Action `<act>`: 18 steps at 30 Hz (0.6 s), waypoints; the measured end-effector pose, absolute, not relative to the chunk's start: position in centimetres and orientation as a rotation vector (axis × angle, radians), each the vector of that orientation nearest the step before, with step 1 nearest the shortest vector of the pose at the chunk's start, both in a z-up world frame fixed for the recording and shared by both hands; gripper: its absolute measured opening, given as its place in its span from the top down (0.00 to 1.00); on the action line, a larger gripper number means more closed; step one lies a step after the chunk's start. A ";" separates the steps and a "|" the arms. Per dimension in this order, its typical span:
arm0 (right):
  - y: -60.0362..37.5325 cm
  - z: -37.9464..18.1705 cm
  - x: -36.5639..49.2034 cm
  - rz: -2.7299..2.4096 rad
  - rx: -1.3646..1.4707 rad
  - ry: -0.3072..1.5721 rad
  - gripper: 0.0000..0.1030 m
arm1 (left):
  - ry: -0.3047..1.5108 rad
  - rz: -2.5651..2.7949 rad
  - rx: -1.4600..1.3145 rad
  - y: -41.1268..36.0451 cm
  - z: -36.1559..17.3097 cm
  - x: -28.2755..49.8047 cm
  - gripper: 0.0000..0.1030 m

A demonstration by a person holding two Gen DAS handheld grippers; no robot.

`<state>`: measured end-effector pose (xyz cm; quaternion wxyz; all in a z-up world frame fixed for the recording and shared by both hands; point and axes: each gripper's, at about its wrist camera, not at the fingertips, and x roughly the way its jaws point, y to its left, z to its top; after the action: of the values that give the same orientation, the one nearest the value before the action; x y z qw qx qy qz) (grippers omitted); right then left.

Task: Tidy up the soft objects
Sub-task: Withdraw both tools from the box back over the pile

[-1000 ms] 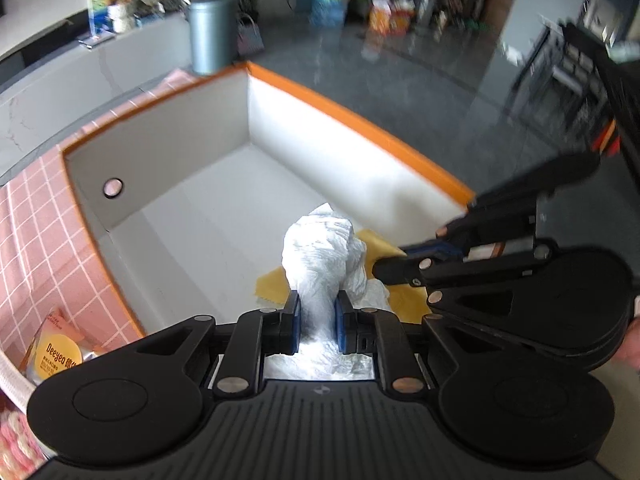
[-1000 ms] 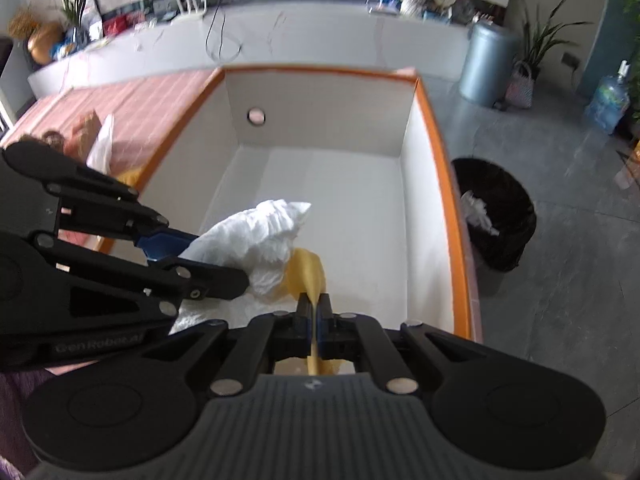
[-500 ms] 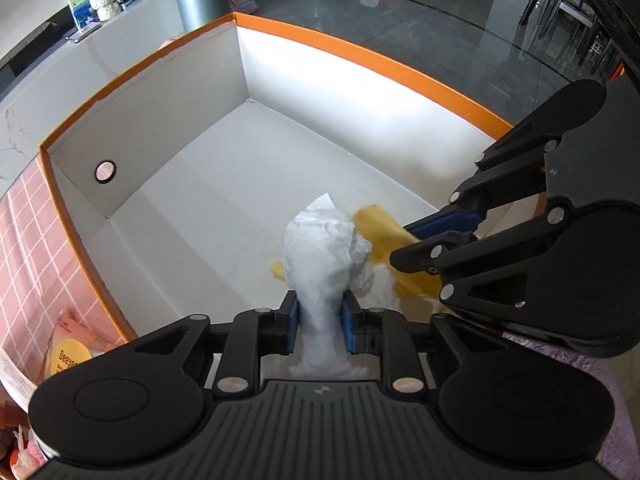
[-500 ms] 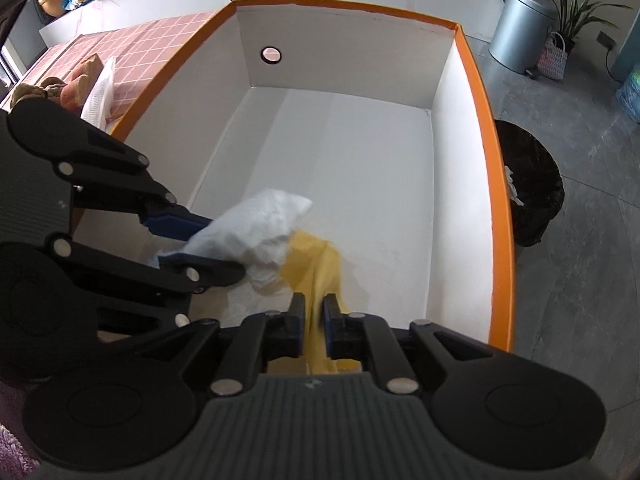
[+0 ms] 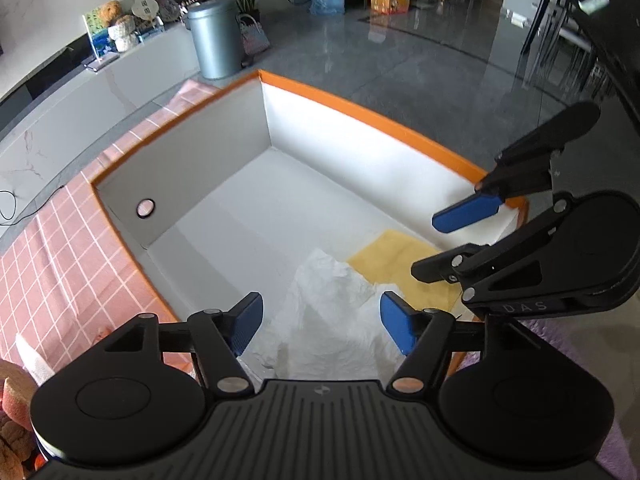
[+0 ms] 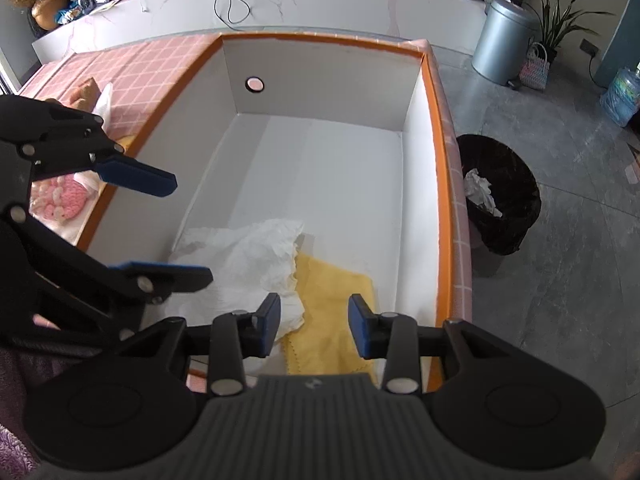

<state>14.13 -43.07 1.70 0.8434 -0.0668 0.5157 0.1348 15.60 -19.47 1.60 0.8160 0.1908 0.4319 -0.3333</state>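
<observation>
Both claws, left claw (image 5: 322,322) and right claw (image 6: 314,330), gape wide above the orange-rimmed box (image 6: 440,184); inside it, white cloth (image 6: 240,264) overlaps yellow cloth (image 6: 332,292).

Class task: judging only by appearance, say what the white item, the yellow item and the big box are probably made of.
White item: likely thin plastic film or tissue; crinkled, faintly glossy.
Yellow item: probably soft matte cloth; fuzzy surface, zigzag edge.
Box: seemingly smooth, matte white board with an orange rim; flat, stiff walls.
</observation>
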 end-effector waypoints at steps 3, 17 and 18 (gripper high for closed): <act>-43.2 2.4 13.5 0.289 -0.132 1.061 0.50 | 0.894 -0.706 0.353 -18.8 2.5 15.9 0.23; -42.3 5.4 8.8 0.211 -0.095 0.815 0.25 | 0.657 -0.645 0.153 -14.7 4.7 12.5 0.23; -42.1 5.5 8.3 0.197 -0.091 0.784 0.25 | 0.634 -0.633 0.143 -14.3 4.8 12.2 0.23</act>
<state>8.32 -42.13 5.51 0.9184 -0.0442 0.3812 0.0960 12.19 -14.34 4.81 0.8988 0.0692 0.3064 -0.3058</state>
